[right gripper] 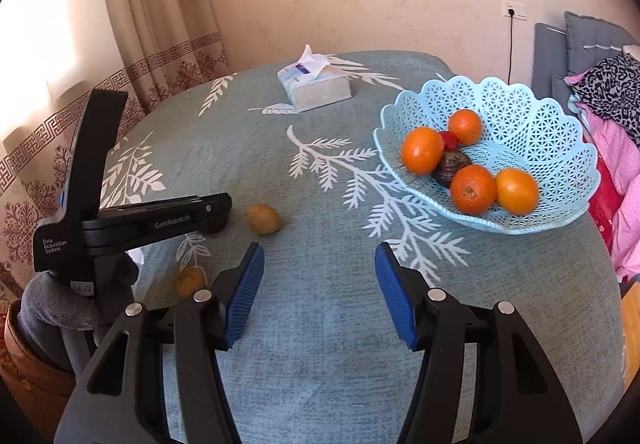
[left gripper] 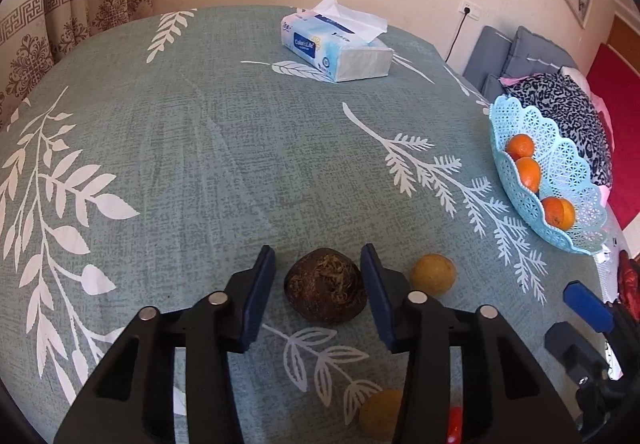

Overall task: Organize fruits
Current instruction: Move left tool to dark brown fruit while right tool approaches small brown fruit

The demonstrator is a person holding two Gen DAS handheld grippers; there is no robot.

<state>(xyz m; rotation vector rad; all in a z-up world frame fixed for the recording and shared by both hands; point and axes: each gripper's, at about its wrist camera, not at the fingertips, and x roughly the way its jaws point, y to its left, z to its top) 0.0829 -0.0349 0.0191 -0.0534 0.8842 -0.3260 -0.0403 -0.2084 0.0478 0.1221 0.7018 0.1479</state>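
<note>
Over to the pale blue lattice basket [right gripper: 500, 84] at the right edge of the table [left gripper: 200, 164]: inside sit four oranges [right gripper: 422, 150], a small red fruit [right gripper: 450, 140] and a dark brown fruit [right gripper: 450, 164], bunched on its near side. Now the left gripper [left gripper: 318, 272] is down at the cloth with another dark brown fruit [left gripper: 326, 288] between its fingers, the right pad touching, the left one just beside it; I cannot tell whether they are clenched. Two yellow fruits lie loose, one [left gripper: 434, 274] just right of it, one [left gripper: 380, 414] nearer. The right gripper [right gripper: 320, 272] hovers released, nothing between its fingers, over bare cloth. Plenty of open table runs back to the tissue box [left gripper: 336, 48].
</note>
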